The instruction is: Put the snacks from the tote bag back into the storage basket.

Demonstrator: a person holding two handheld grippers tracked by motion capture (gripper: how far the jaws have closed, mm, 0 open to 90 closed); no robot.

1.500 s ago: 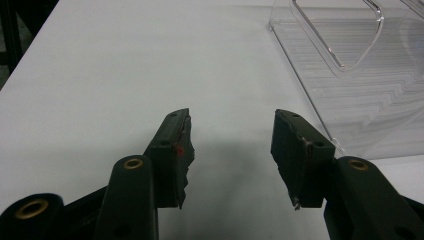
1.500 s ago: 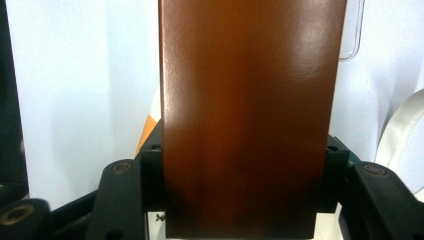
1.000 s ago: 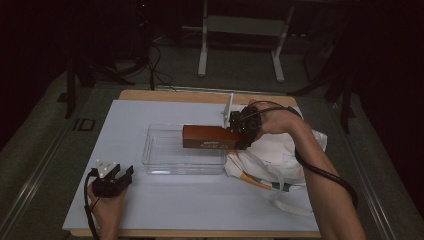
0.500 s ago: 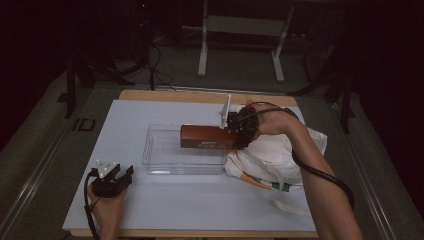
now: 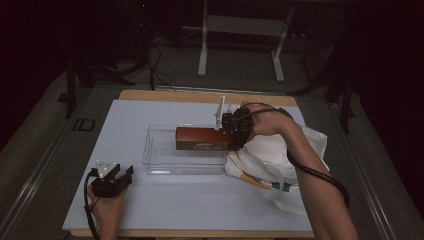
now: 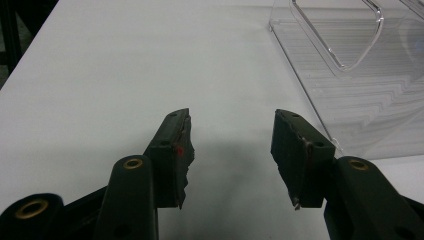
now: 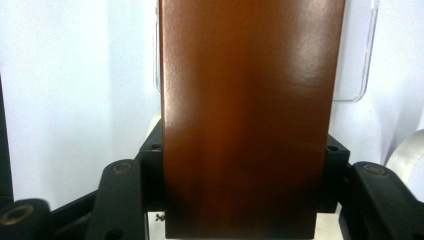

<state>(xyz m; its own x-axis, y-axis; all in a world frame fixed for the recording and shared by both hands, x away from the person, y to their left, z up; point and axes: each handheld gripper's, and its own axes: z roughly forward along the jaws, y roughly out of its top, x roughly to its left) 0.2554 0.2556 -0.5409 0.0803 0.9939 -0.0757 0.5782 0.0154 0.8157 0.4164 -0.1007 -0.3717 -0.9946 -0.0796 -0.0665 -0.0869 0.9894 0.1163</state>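
Observation:
A long brown box (image 5: pixel 202 139) hangs level over the clear plastic tray (image 5: pixel 160 159) at the middle of the table. My right gripper (image 5: pixel 230 131) is shut on the box's right end; in the right gripper view the brown box (image 7: pixel 247 115) sits clamped between both black jaws. My left gripper (image 5: pixel 125 176) rests low on the white table at the near left, held by a hand. In the left gripper view my left gripper (image 6: pixel 231 150) is open, with only bare white table between the pads, and the clear tray (image 6: pixel 360 75) lies ahead to the right.
A white cloth bag (image 5: pixel 280 155) with straps lies on the table right of the tray, under my right forearm. The white board (image 5: pixel 200 200) covers a wooden table. Dark floor, cables and a metal stand (image 5: pixel 240 30) lie beyond the far edge.
The brown box and my right gripper have shifted slightly left over the tray. My left gripper has stayed where it was.

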